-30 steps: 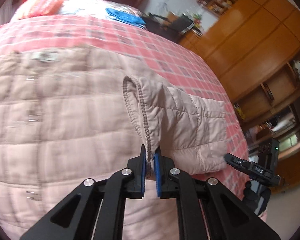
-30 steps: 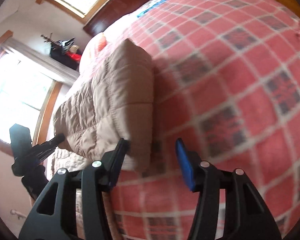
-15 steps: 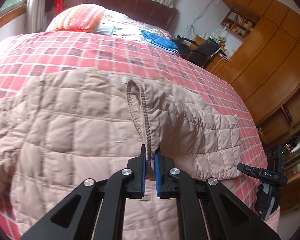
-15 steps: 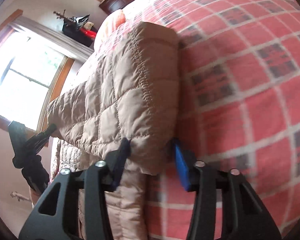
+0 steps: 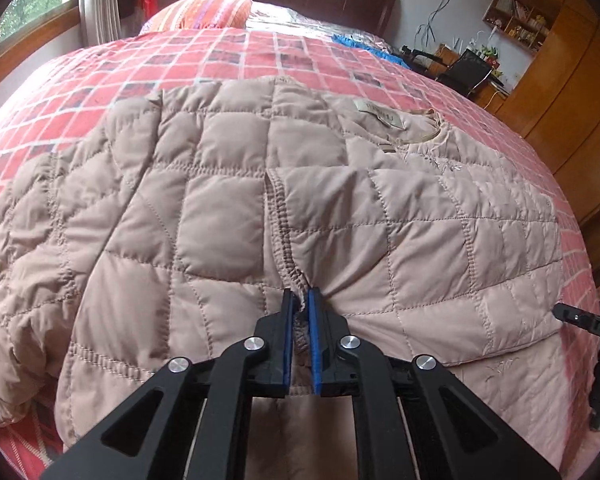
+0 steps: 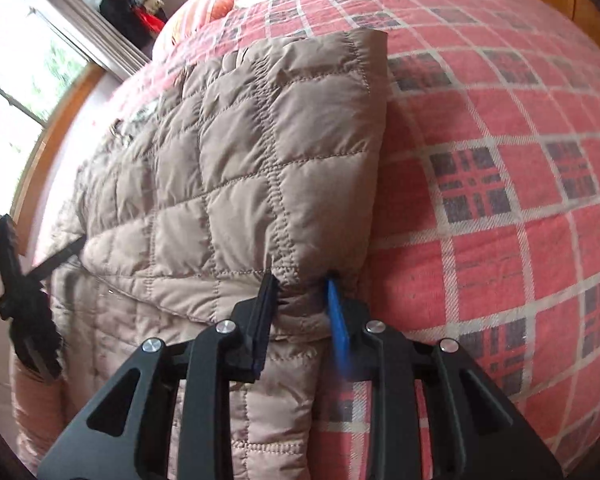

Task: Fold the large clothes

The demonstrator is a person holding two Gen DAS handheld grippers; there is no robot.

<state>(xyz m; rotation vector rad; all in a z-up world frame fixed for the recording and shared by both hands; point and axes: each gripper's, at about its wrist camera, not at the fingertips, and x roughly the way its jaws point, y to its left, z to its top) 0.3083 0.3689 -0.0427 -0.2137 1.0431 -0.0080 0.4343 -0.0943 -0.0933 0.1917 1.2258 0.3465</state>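
1. Left gripper (image 5: 301, 300): blue-padded fingers (image 5: 287, 336) nearly closed, pinching the stitched cuff edge of the beige quilted puffer jacket (image 5: 220, 216). The grip matches the earlier frames, but the sleeve, raised a second ago, now lies flat across the jacket body.
2. Right gripper (image 6: 300, 282): fingers (image 6: 338, 320) part open, clamping the thick folded corner of the jacket (image 6: 260, 152). A second ago they were spread wider, with one finger clear of the fabric.
3. The jacket lies spread on the red plaid bedspread (image 5: 236, 60), neck label up, with its folded edge beside bare bedspread (image 6: 500, 160).
4. An orange striped pillow (image 5: 208, 10) lies at the headboard end.
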